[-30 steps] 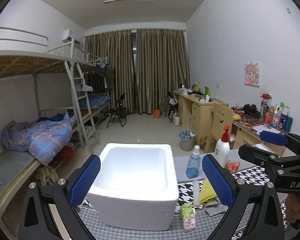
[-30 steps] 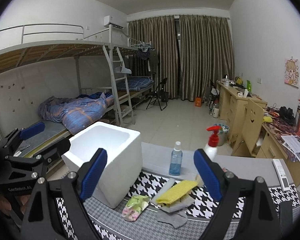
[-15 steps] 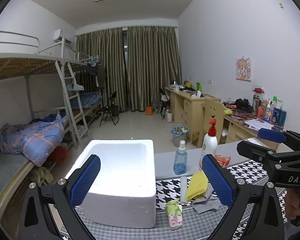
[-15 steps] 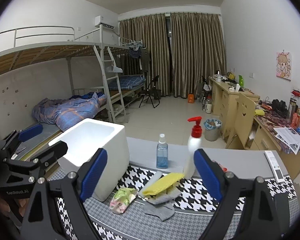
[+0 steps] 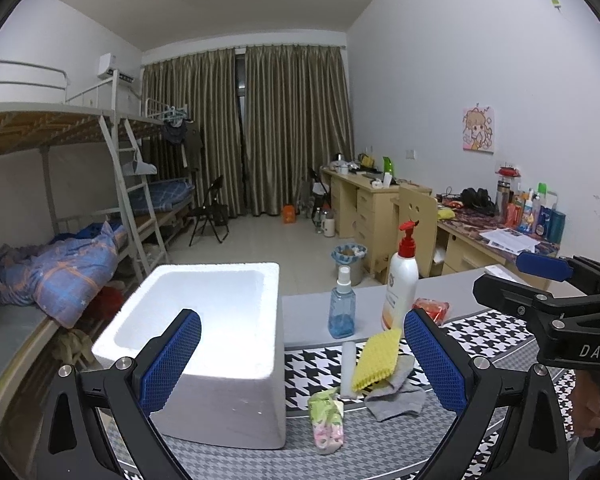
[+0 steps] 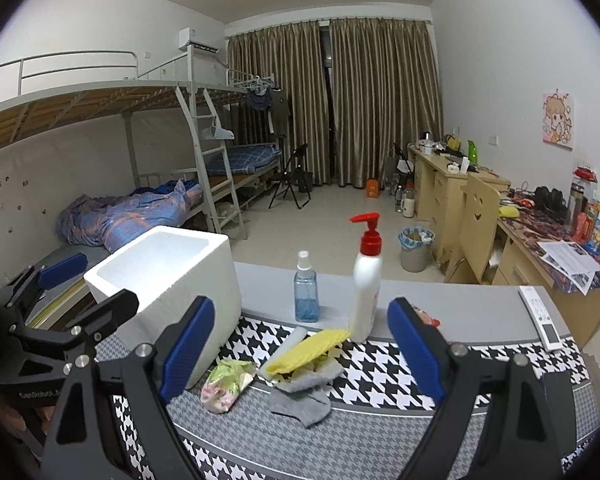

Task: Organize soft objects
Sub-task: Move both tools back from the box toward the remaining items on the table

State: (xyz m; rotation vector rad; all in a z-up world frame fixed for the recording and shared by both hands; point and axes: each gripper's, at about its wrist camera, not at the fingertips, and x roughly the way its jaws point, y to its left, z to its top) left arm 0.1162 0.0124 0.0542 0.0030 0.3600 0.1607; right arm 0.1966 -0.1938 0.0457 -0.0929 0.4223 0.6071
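Both grippers stand with jaws wide apart and nothing between the blue pads. In the left wrist view the left gripper [image 5: 302, 364] frames the lower middle of the picture; in the right wrist view the right gripper [image 6: 300, 352] does the same, hovering above the cloth without touching anything.

Between the right gripper's fingers, low in the centre of its frame, lies the small heap of soft things: a yellow cloth [image 6: 306, 351] draped over a grey sock [image 6: 304, 394], a white roll [image 6: 290, 340] just beside them, and a floral pouch [image 6: 226, 385] slightly to the left. The white foam box [image 6: 168, 276], at centre left, sits close by the pouch and looks empty inside as far as can be seen.

By that reading the sorting has not begun: every soft item is still on the table and all remain to be picked up, presumably into the box.

The surface is a houndstooth tablecloth [image 6: 380, 376] over a grey table, with a blue spray bottle [image 6: 306, 290] and a pump bottle [image 6: 366, 280] standing behind the heap. Beyond is a dormitory room with bunk beds at left, desks at right and closed curtains at the far end.
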